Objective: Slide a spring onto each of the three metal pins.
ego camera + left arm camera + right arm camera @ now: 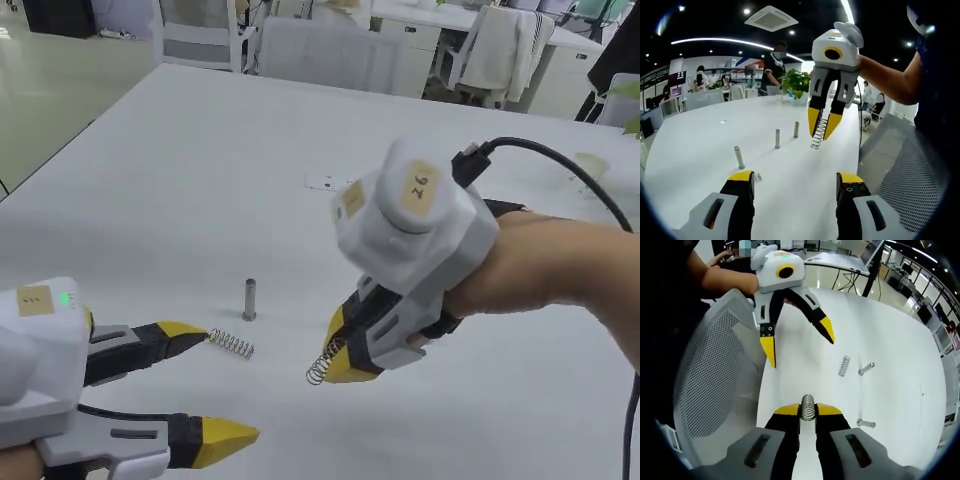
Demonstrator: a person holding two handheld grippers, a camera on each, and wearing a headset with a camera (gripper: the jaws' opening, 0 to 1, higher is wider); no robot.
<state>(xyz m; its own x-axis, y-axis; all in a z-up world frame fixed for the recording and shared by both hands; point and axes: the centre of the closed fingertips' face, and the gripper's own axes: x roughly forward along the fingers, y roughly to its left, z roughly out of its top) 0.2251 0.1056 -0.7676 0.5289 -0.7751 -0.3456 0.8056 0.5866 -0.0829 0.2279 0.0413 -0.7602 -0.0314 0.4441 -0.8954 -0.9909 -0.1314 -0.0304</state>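
The right gripper [342,350], at frame centre, was clamped on a spring [320,366]. The left gripper [222,384], lower left, stood with jaws apart near a loose spring [231,344].

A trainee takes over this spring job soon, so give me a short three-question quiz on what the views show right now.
1. True or false: the left tongs are shut.
2. The right tongs grip: A a pin, B a spring, C nothing.
3. How many metal pins stand on the table in the left gripper view?
Key: 1 false, they are open; 2 B; 3 three.
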